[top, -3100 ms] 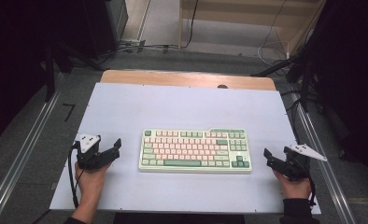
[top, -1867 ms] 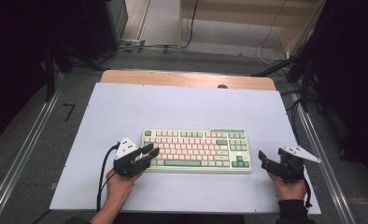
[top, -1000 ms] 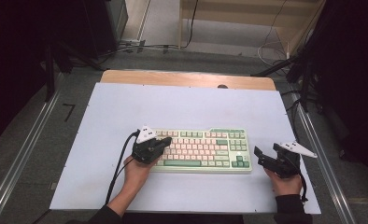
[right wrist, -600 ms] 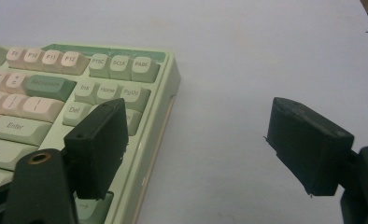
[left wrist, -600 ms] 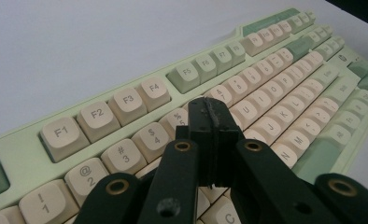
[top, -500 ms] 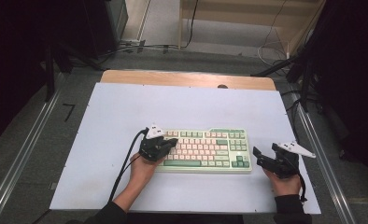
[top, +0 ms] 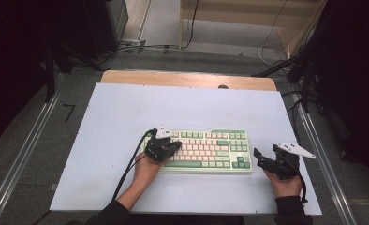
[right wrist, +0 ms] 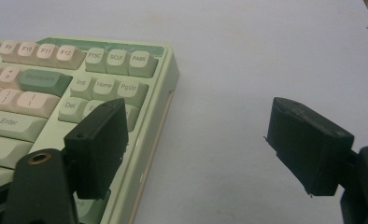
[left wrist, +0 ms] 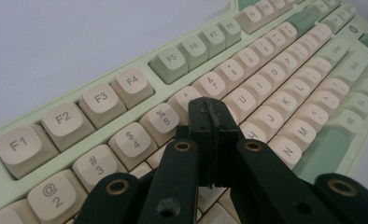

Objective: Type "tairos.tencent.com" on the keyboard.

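On the pale table [top: 103, 140], near its front edge:

Keyboard: the green-and-cream keyboard [top: 206, 151] lies flat and square to you, between your two hands, so each gripper can come at one end of it.

Left gripper: your left gripper [left wrist: 210, 126] has its jaws pressed together with nothing between them. The joined tips make one blunt point, which suits pressing a single key better than a spread pair would.

Where it aims: in the left gripper view the closed tips sit over the letter rows, just below the 5 key [left wrist: 163, 119] and the 7 key [left wrist: 212, 84]. Whether they already touch a keycap you cannot tell from here.

Left hand pose: your left hand [top: 145, 171] reaches in from the front edge, forearm angled up to the right, gripper tipped down over the keyboard's left part. Its cable [top: 129, 173] trails back beside the wrist, clear of the keys.

Right gripper: your right gripper [right wrist: 210, 149] is spread wide and holds nothing. One jaw overlaps the keyboard's right end, near the Ins and Del keys [right wrist: 77, 93]; the other hangs over bare table.

Right hand pose: your right hand [top: 285, 183] sits low just off the keyboard's right end, gripper pointing left toward it, seemingly on standby or ready to steady that end.
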